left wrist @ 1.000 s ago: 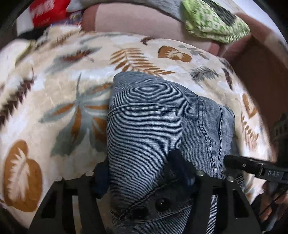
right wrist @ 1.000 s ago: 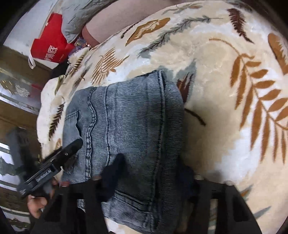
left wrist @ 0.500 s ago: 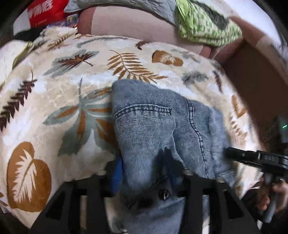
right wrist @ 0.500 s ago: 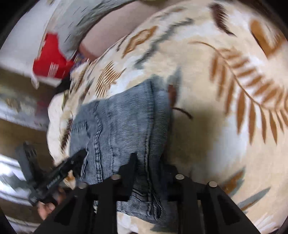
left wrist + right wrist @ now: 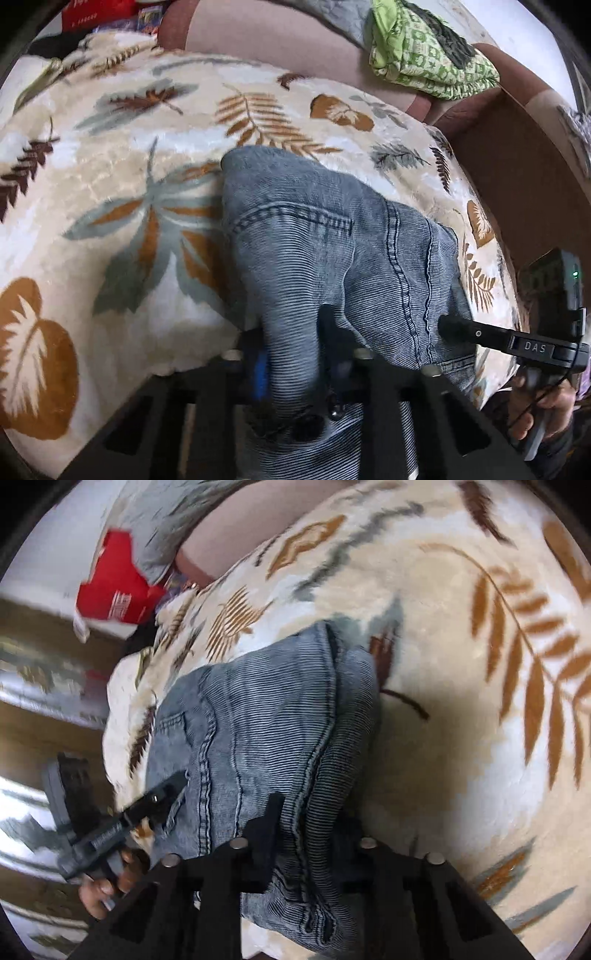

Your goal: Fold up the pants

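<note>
Folded blue denim pants (image 5: 314,229) lie on a leaf-patterned cream blanket (image 5: 110,184). My left gripper (image 5: 295,354) is shut on the near edge of the pants by the waistband buttons, and the cloth bunches between its fingers. My right gripper (image 5: 314,834) is shut on the other near edge of the pants (image 5: 266,716), along a seam. Each gripper shows in the other's view: the right one at the right side of the left wrist view (image 5: 461,328), the left one at the left side of the right wrist view (image 5: 166,794).
A green patterned cloth (image 5: 424,51) lies on the brown sofa back (image 5: 277,44). A red bag (image 5: 114,587) sits beyond the blanket (image 5: 461,701). A brown armrest (image 5: 517,177) stands to the right. The blanket's edge drops off near the grippers.
Both grippers have closed from open onto the near edge of the pants and pulled the cloth up into a bunch.
</note>
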A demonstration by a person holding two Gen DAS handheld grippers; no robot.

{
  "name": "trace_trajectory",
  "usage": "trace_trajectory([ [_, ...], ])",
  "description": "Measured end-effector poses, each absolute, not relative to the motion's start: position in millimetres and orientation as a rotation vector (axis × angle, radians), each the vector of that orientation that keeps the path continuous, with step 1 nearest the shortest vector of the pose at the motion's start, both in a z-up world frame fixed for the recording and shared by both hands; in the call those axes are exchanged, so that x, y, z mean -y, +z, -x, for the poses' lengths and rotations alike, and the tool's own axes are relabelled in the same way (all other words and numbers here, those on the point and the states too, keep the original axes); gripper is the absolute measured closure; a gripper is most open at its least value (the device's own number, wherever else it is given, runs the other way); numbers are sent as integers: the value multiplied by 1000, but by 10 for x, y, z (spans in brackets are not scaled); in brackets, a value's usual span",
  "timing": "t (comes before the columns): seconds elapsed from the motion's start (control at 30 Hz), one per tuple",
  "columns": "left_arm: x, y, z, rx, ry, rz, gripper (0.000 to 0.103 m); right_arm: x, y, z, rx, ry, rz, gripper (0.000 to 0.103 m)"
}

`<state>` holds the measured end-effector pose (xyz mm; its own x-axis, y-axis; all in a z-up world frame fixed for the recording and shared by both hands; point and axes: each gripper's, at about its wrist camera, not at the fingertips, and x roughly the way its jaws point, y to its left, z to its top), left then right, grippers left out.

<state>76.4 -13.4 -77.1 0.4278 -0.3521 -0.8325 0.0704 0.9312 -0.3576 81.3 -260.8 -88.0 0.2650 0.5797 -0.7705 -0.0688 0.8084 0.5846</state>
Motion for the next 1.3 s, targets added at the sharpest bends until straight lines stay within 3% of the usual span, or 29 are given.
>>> trace_trajectory([
  [0.37,177,136,-566,-822,-276,77,87,2397,-146,-757,-1042,521,-417,88],
  [0.63,-216,660,-955,-705,-236,77,86,2053,567,-1144,-883,580,-357,88],
  [0.87,-378,407,-1289,-719,-217,96,86,1793,460,-1498,-887,575,-336,88],
  [1.13,-448,-332,-1621,-855,-200,106,84,1672,-239,-1867,-994,530,-359,88],
  [1.23,-437,-715,-1709,-960,-152,76,73,1706,-634,-1996,-1071,456,-372,84],
  [1.3,-474,-796,-1681,-942,-106,64,45,1727,-842,-2048,-1124,407,-357,77],
])
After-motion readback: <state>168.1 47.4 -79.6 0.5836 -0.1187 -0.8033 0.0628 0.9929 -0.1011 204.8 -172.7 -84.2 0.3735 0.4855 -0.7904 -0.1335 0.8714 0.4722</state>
